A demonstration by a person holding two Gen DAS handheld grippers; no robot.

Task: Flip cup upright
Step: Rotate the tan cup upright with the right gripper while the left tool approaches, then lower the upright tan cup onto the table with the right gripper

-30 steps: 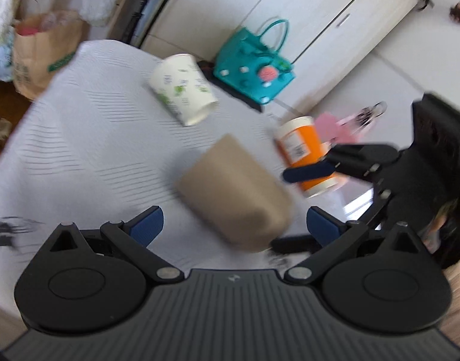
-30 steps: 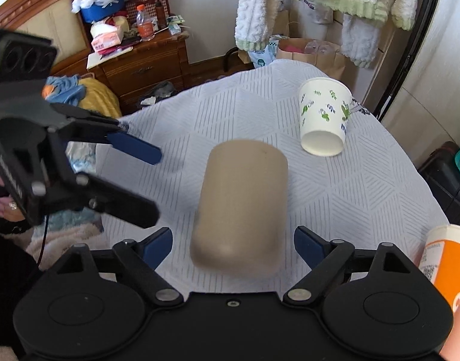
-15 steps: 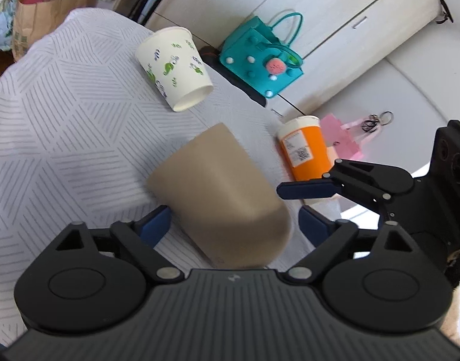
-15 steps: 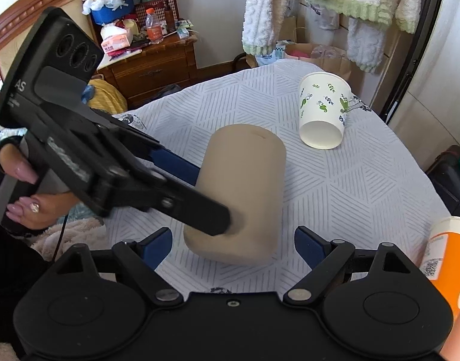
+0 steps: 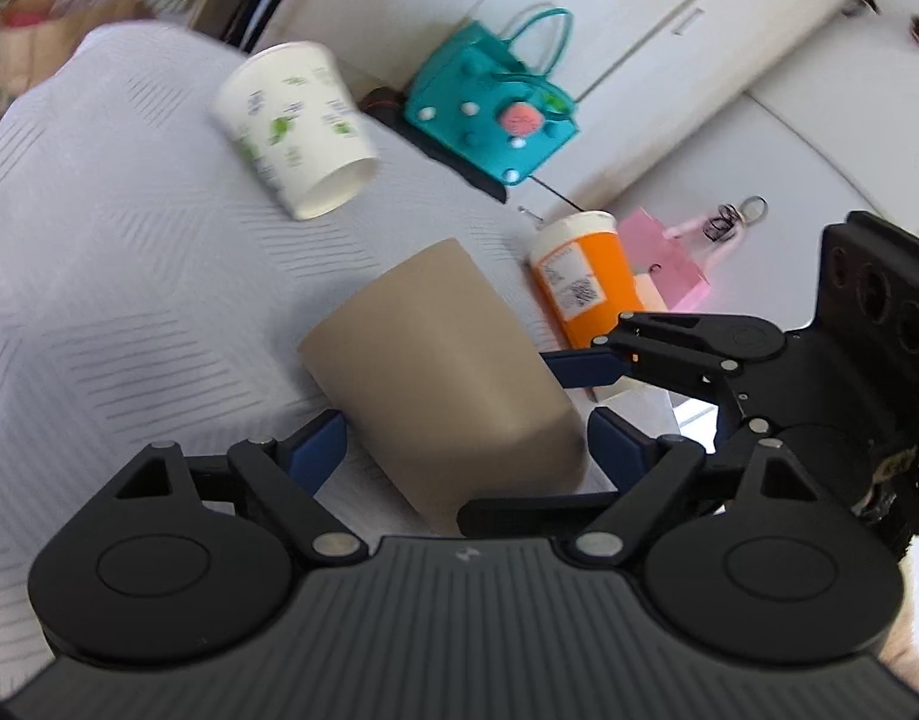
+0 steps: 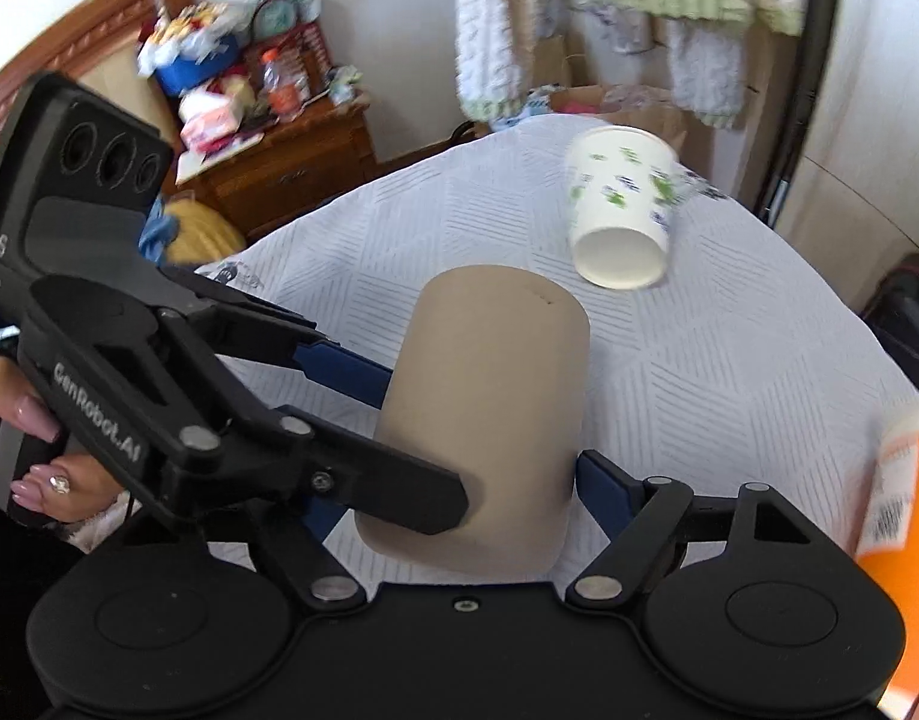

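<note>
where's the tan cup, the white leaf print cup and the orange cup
tan cup (image 6: 489, 414), right wrist view, middle of its side wall
white leaf print cup (image 6: 624, 192), right wrist view, printed side
orange cup (image 5: 585, 288), left wrist view, side by the label

— How many cups?
— Three: one tan cup (image 6: 483, 414), one white cup (image 6: 624, 204) with green print, one orange cup (image 5: 582, 276).
— And claws?
— Two: the left claw (image 5: 465, 444) and the right claw (image 6: 453, 492).
— Bags?
— One teal bag (image 5: 495, 114), one pink bag (image 5: 663, 258), one brown paper bag (image 6: 633, 111).
— Bottles?
— One bottle (image 6: 282, 81), on the wooden cabinet (image 6: 285, 162).
</note>
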